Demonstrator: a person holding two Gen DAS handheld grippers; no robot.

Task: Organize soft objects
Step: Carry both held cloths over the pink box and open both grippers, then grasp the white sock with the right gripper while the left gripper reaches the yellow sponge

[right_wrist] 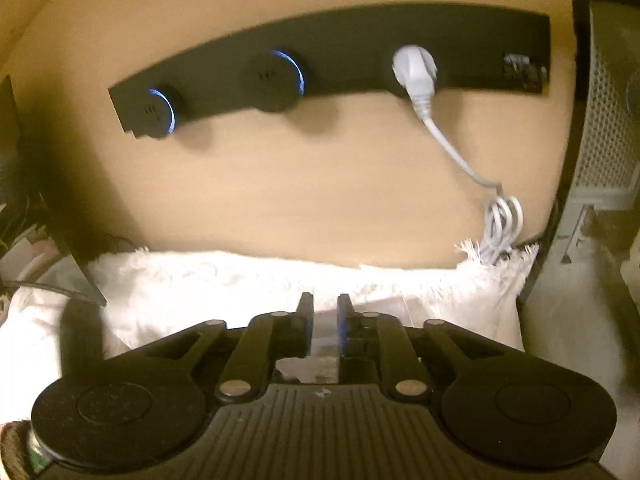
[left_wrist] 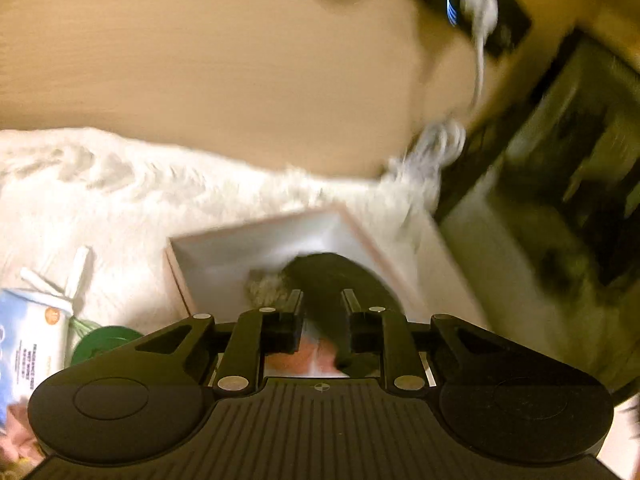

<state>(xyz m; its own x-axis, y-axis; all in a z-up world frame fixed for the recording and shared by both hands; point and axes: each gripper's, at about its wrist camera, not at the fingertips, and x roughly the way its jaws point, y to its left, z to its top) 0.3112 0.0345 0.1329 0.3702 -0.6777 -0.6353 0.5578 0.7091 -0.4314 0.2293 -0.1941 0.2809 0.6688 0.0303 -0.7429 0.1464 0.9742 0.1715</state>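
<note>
One dark soft object (left_wrist: 332, 284) clamped in left gripper (left_wrist: 322, 300), long axis pointing forward over white box (left_wrist: 224, 248). Right gripper (right_wrist: 325, 306) nearly closed, holding nothing visible

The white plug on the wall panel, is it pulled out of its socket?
No, the white plug sits seated in the black wall panel, with its cord hanging down from it.

The left wrist view looks steeply down, close over an open white box (left_wrist: 256, 248). The right wrist view faces the wall. Both share the fluffy white rug (left_wrist: 160, 184) (right_wrist: 240, 280) and the black socket strip (left_wrist: 496, 12) (right_wrist: 340, 52).
</note>
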